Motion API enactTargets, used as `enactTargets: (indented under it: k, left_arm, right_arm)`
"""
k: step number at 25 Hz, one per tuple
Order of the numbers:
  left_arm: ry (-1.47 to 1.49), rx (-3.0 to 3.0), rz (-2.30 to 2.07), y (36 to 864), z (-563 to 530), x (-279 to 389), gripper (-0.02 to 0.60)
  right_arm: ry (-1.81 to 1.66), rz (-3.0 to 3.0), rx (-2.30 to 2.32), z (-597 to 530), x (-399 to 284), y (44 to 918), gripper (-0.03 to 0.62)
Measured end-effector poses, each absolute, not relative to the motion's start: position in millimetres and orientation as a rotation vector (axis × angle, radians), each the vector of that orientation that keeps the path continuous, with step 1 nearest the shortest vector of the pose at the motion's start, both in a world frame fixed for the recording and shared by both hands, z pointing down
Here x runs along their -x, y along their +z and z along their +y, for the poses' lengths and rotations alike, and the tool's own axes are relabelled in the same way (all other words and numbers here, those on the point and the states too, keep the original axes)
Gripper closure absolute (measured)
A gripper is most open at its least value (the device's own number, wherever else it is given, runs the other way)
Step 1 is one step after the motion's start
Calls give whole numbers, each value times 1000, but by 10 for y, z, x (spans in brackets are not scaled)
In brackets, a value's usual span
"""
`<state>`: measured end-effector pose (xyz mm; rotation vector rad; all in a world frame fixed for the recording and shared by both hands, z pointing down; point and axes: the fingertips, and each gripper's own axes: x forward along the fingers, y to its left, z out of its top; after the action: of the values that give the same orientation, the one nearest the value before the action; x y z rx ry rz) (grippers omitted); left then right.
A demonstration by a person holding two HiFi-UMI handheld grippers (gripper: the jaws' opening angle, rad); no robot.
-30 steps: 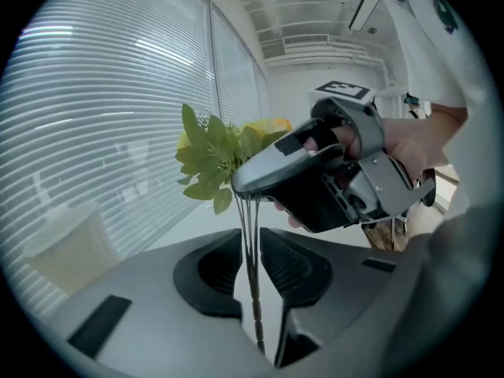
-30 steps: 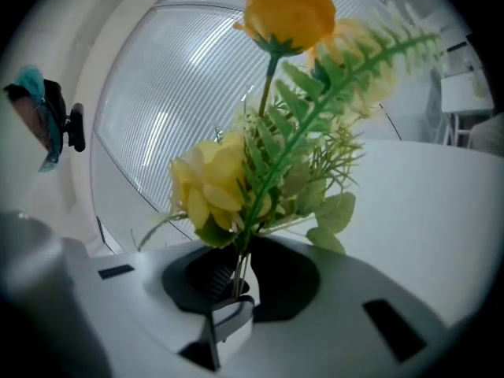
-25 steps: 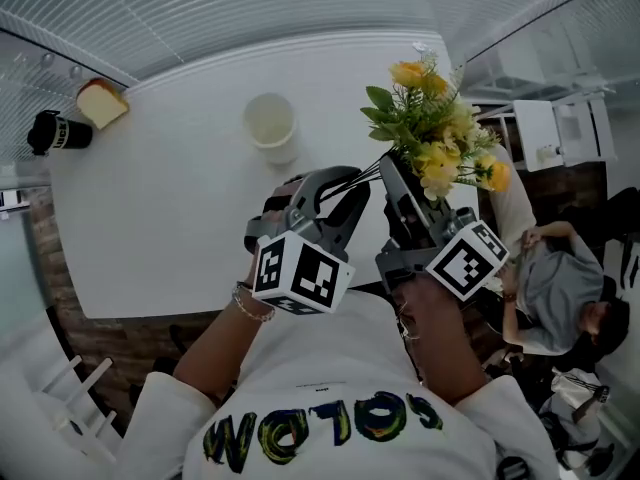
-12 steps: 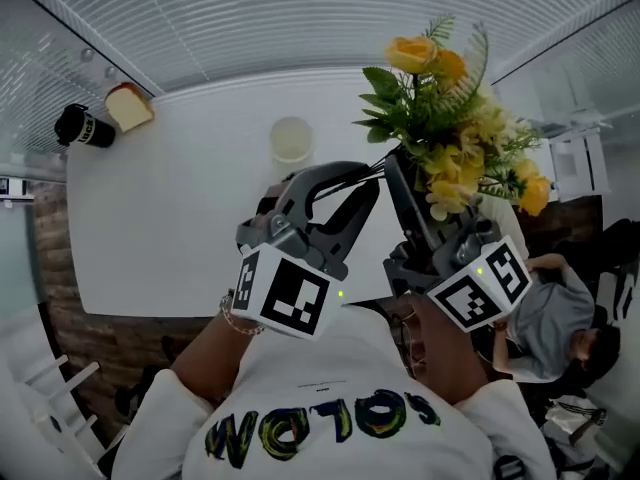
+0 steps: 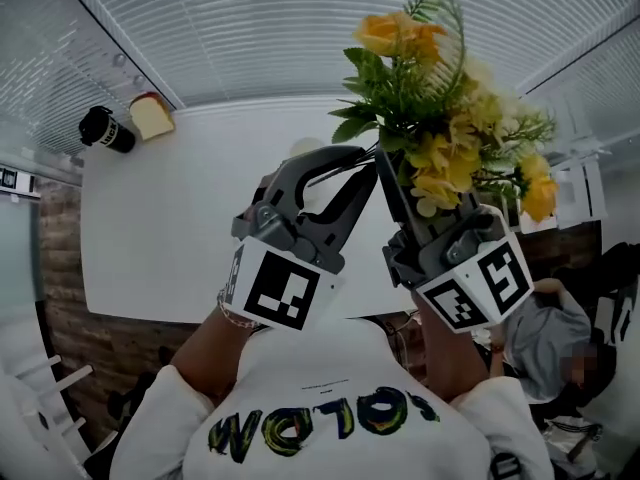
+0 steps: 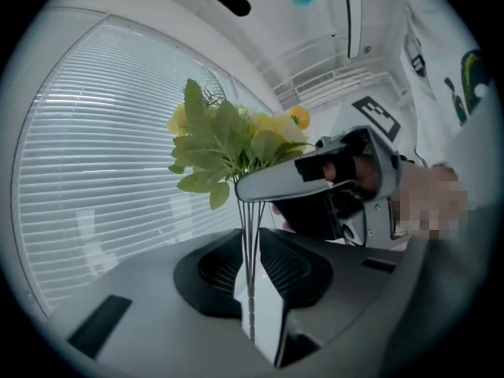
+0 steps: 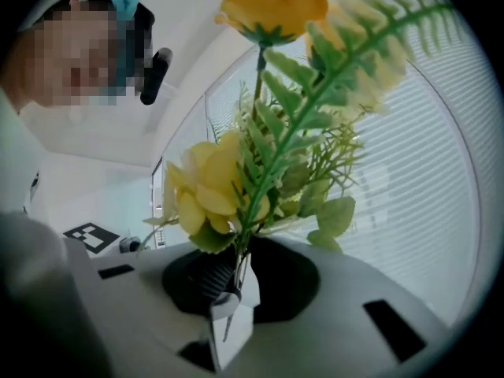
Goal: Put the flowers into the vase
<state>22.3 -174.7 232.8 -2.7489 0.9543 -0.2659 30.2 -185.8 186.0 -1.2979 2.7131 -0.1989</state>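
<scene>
So the big white desk (image 5: 170, 228) is mostly bare. The only extras are a black cup (image 5: 105, 128) and a slice of bread or cake (image 5: 152, 116) parked together at the far left corner.

The flowers (image 5: 440, 118), a yellow and green bunch, are up in the air over the right half of the desk, not touching anything below.

Both tools have them. The left tool (image 6: 250, 286) is clamped on the thin dark stems (image 5: 352, 165) near their bare ends. The right tool (image 7: 231, 286) is pinched on the same stems right under the leaves. The two tips sit just beside each other.

The vase (image 5: 303, 149) is a small white cup standing around mid-desk, a bit closer to the far edge. From the head view it peeks out just past the top of the left tool, so it's beyond and below that tool.

Here's the bit that matters, I think: the stems run across, with the cut ends on the left tool's side and the blooms fanning off to the right. The vase is on the cut-end side, nearer the left tool. My guess is the bunch has to tip so the ends point down over the vase mouth before it goes in.
</scene>
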Motion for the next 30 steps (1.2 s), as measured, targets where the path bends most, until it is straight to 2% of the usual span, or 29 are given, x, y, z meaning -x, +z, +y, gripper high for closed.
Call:
enactTargets:
  k: [10, 20, 30]
  left_arm:
    - [-227, 2717, 1003, 2142, -1771, -327, 502]
    - [-318, 2754, 1049, 2508, -1903, -235, 502]
    - [-391, 2803, 1128, 3126, -1929, 176, 502]
  right_arm:
    - [44, 2799, 1328, -1823, -327, 1645, 531]
    - [-19, 2868, 1351, -2006, -235, 2010, 528]
    - [-137, 2944, 1339, -2122, 138, 2661, 523]
